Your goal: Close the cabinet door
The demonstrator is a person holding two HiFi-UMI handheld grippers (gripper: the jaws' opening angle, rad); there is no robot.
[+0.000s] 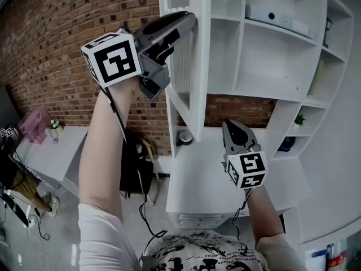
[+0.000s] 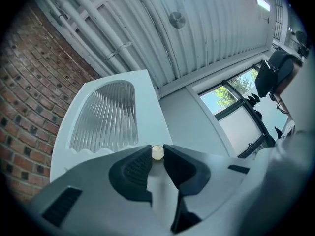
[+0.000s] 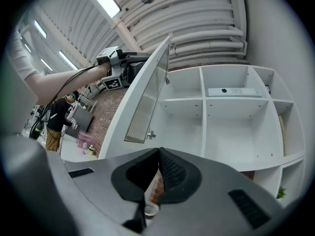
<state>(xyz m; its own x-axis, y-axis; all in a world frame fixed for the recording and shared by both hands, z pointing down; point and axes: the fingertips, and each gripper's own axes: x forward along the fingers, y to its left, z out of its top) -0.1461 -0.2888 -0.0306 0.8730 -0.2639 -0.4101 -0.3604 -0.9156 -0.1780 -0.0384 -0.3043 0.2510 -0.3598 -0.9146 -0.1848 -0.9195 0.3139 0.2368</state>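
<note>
Task was barely under way, by my read: the cabinet door (image 1: pixel 197 61) stood swung well out from the cabinet (image 1: pixel 271 66). It showed nearly edge-on in the head view, w/ the compartments behind it exposed, incl. the one holding a flat white box (image 1: pixel 276 17). In the right gripper view the door made a wide angle w/ the cabinet front, hinges at the shelf side and free edge out where the left gripper (image 1: pixel 190 22) was, brick wall (image 1: pixel 56 38) beyond. What looked done was the grip. The left gripper was raised at the door's upper part, and in the left gripper view its jaws were clamped on the small pale round knob (image 2: pixel 157 152), one pad pressed on each side of it, the door's ribbed pane (image 2: pixel 106 114) just past it. The right gripper (image 1: pixel 230 126) was lower, over the counter (image 1: pixel 197 179), near a cup (image 1: pixel 185 138) but apart from it. Its jaws were closed tip to tip w/ nothing between them, touching nothing. Left to do, as I judged it, was basically the whole swing: bring the door round by the knob til it sat flush vs. the cabinet front, then let go. Couldn't tell from these views how wide the door opens at max, so no read on what share of the arc was covered.
</note>
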